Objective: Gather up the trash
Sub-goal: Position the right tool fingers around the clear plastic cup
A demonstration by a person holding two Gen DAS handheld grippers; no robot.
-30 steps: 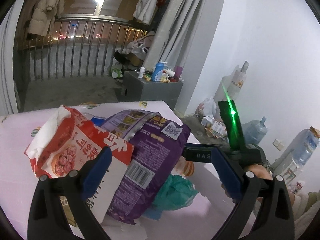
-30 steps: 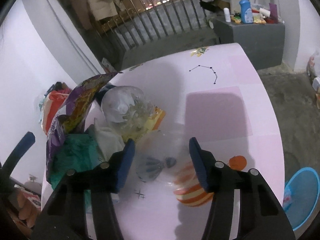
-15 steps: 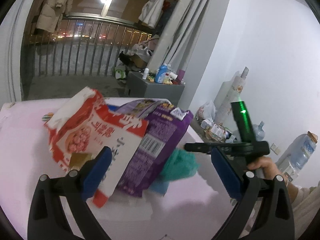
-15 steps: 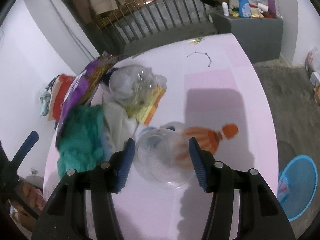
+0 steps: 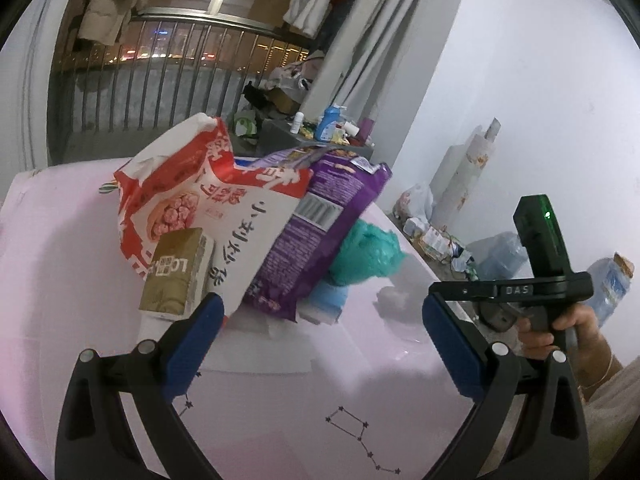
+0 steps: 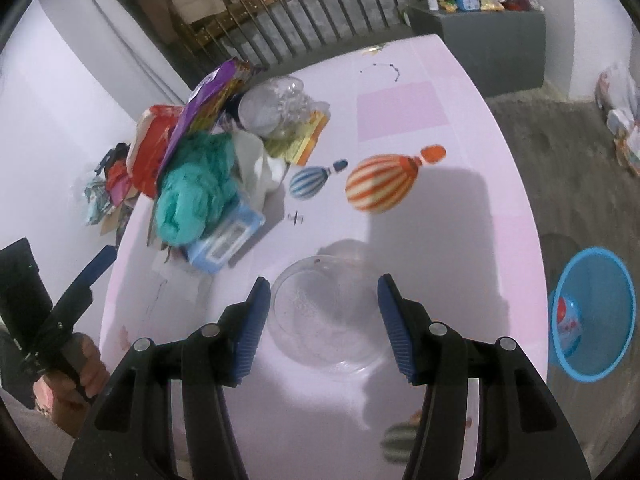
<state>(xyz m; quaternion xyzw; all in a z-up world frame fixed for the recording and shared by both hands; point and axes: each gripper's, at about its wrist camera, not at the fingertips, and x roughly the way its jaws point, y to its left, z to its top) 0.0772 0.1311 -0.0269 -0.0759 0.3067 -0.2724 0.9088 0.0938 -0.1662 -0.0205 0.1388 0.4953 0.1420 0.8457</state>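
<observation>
A heap of trash lies on the pink table [image 6: 420, 240]: a red-and-white snack bag [image 5: 192, 196], a purple bag [image 5: 320, 220], a teal plastic bag [image 6: 196, 196], a gold box [image 5: 176, 272], a light blue packet [image 6: 228, 236] and a crumpled clear container [image 6: 276, 108]. My right gripper [image 6: 323, 282] is shut on a clear plastic cup [image 6: 324, 320], held just above the table, to the right of the heap. My left gripper [image 5: 320, 308] stands wide open in front of the heap with nothing between its fingers. Its left fingertip [image 5: 200, 320] is close to the gold box.
A blue waste bin [image 6: 596, 312] stands on the floor beyond the table's right edge, with a red-and-white item inside. Bottles and bags [image 5: 440, 236] lie along the white wall. A grey cabinet [image 6: 480, 28] and a balcony railing are behind the table.
My right gripper has carried the clear cup away from the heap toward the table's near side; the blue bin shows more fully. My left gripper has drawn back from the heap.
</observation>
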